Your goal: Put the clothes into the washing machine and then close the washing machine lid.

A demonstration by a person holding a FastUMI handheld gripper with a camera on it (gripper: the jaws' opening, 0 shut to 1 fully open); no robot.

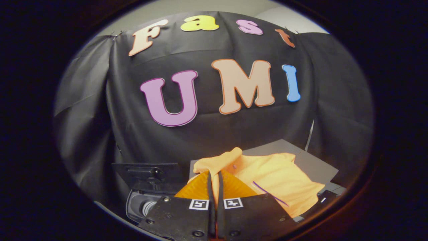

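An orange polo shirt (277, 177) lies spread flat on a grey tabletop (314, 164), just ahead of my fingers and to their right. My gripper (214, 174) is shut: the two fingers stand side by side with only a thin slit between them. Their tips are over the shirt's near left part, and I see no cloth pinched between them. A small toy washing machine (135, 204) stands to the left of the fingers. Its dark lid (147, 171) is raised at the back, and the round drum opening (146, 207) faces up.
The black cloth wall hangs close behind the table and the machine. A thin dark line (267, 193) crosses the shirt's near edge. The grey tabletop's far right corner (334, 172) ends short of the wall.
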